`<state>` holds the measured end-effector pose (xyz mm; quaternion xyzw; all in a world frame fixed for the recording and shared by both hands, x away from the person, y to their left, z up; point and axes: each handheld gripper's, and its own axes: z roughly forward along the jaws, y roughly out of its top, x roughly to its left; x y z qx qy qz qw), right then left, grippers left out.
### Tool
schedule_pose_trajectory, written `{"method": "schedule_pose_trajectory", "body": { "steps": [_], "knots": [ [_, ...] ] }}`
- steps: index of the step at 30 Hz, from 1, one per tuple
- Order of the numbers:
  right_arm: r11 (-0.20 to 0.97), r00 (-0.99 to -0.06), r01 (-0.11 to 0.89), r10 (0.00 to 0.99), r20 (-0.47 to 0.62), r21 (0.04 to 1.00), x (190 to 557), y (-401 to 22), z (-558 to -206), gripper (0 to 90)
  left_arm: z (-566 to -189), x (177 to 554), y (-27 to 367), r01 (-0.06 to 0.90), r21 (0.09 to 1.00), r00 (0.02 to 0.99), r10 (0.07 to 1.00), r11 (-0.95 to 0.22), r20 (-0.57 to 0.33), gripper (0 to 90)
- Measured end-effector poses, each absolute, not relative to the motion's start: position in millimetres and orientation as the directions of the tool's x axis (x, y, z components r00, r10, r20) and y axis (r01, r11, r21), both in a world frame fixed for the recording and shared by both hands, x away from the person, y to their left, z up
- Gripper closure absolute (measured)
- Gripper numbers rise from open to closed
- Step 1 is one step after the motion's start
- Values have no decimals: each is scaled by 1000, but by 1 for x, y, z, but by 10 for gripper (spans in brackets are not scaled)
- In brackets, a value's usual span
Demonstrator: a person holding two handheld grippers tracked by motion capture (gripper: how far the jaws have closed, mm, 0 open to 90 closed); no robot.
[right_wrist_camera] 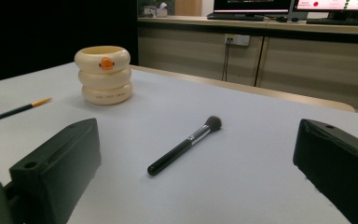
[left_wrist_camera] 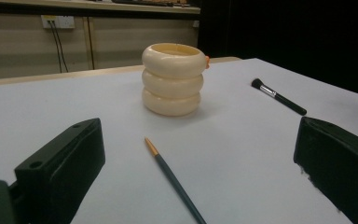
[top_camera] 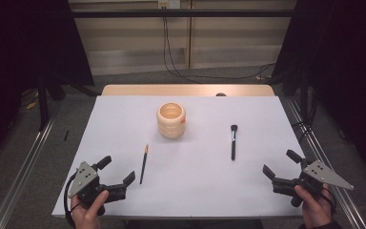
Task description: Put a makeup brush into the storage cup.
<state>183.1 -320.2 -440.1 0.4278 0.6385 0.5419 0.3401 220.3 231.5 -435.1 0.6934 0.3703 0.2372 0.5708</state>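
— What sort of room is this, would you say?

— A lab or test room in an office building. See the table (top_camera: 124, 191): a plain white sheet over a wooden top, set inside a metal rail frame (top_camera: 24, 176) on grey carpet, with black curtains (top_camera: 24, 43) hung on both sides.

— And the back wall?

— Beige panelling with a wall socket (left_wrist_camera: 58, 21) and black cables (top_camera: 171, 57) trailing down to the floor. Above it runs a counter with computer monitors (right_wrist_camera: 254, 5) switched on and a keyboard (right_wrist_camera: 340, 21) beside them.

— So nothing homely.

— Hardly. The person sits at the near edge with a gripper tool in each hand; it's a recording rig.
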Motion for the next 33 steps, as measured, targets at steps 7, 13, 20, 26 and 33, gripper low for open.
{"method": "schedule_pose_trajectory", "body": {
  "steps": [7, 13, 20, 26, 33],
  "knots": [
    [57, -414, 173, 910, 21, 983, 184, -320, -441, 2, -435, 222, 232, 253, 965, 612, 784, -69, -105, 27],
    [54, -420, 155, 907, 17, 986, 185, -319, -440, 0, -435, 222, 232, 252, 965, 618, 779, -68, -106, 32],
    [56, -435, 144, 900, 12, 988, 184, -317, -439, 0, -434, 218, 234, 249, 966, 611, 785, -73, -98, 35],
    [67, -447, 141, 895, 3, 988, 183, -314, -438, 0, -432, 215, 234, 265, 962, 619, 778, -73, -111, 48],
    [68, -447, 144, 894, 4, 987, 183, -315, -438, 0, -431, 217, 234, 266, 962, 611, 783, -68, -114, 48]
  ]
}}
